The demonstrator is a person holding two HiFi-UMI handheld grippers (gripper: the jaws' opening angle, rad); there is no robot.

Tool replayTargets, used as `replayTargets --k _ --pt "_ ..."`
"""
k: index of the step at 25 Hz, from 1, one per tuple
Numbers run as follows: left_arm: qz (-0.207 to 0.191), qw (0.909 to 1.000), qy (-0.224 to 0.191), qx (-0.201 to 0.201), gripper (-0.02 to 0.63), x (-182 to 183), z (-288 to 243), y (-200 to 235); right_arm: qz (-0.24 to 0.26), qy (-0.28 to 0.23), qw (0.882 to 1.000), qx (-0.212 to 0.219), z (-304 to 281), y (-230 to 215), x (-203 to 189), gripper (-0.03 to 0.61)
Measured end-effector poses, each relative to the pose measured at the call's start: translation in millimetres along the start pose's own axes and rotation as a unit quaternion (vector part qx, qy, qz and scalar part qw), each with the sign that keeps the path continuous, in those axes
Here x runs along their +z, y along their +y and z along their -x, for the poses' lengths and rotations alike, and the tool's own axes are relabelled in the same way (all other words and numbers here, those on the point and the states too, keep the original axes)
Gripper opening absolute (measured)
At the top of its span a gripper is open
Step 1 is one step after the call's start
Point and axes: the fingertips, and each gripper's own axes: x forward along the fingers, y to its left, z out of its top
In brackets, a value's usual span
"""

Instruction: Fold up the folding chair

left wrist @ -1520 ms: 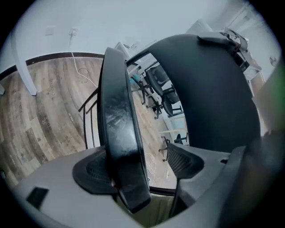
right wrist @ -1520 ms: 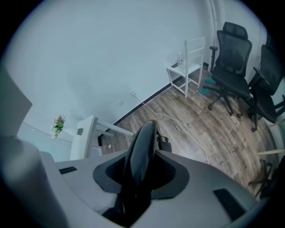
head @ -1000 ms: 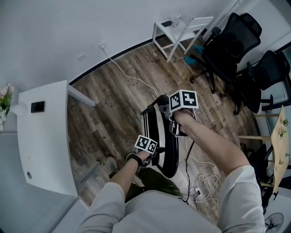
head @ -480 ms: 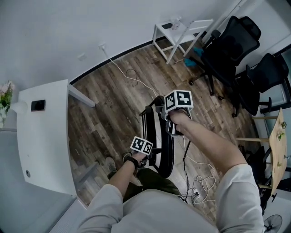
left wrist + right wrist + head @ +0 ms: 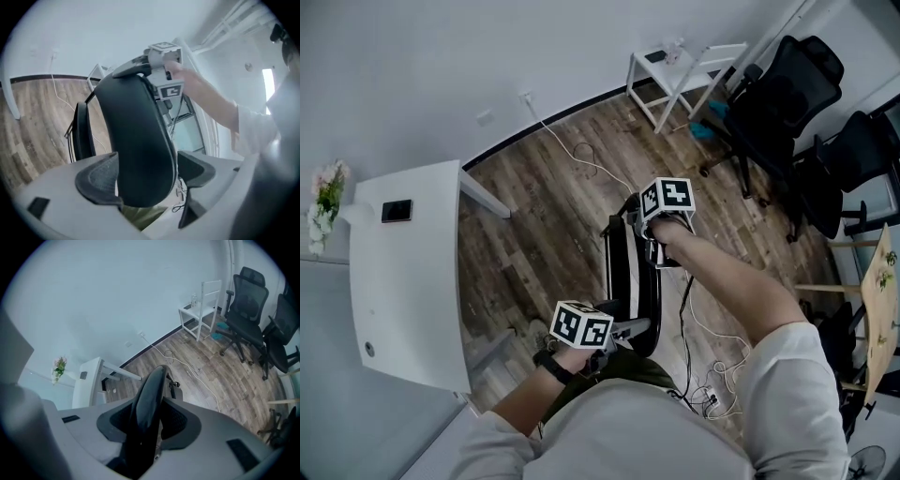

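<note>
The black folding chair [image 5: 633,281] stands on the wood floor in front of me and looks narrow and almost flat from above. My right gripper [image 5: 656,246] is shut on the top edge of the backrest [image 5: 150,394], which fills the gap at the right gripper [image 5: 145,427]. My left gripper [image 5: 623,330] sits at the near end, raised, shut on the front edge of the seat [image 5: 140,140]. In the left gripper view the left gripper [image 5: 145,183] has the seat panel between its pads, and the right gripper shows at the chair's top.
A white table [image 5: 403,272] with flowers [image 5: 323,202] stands to the left. A white cable [image 5: 581,159] runs from the wall across the floor. Black office chairs [image 5: 778,94] and a white side table [image 5: 684,66] stand at the far right. Cables [image 5: 712,375] lie by my feet.
My left gripper has risen with the seat's front edge, swinging the seat up toward the backrest. The right gripper has stayed on the backrest.
</note>
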Motion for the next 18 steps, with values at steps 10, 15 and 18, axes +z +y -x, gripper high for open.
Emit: replayTargets --k 10,15,18 --pt "-0.106 0.9670 0.023 0.231 0.383 -10 -21 15 0.025 0.009 1.000 -0.016 -22 48 -1 0.161" --pt "-0.093 0.9601 0.009 0.263 0.316 -10 4 37 0.039 0.014 0.999 -0.034 -37 75 -1 0.150" --pt "-0.076 0.9608 0.003 0.267 0.281 -14 28 49 0.045 0.014 0.998 -0.049 -48 96 -3 0.143"
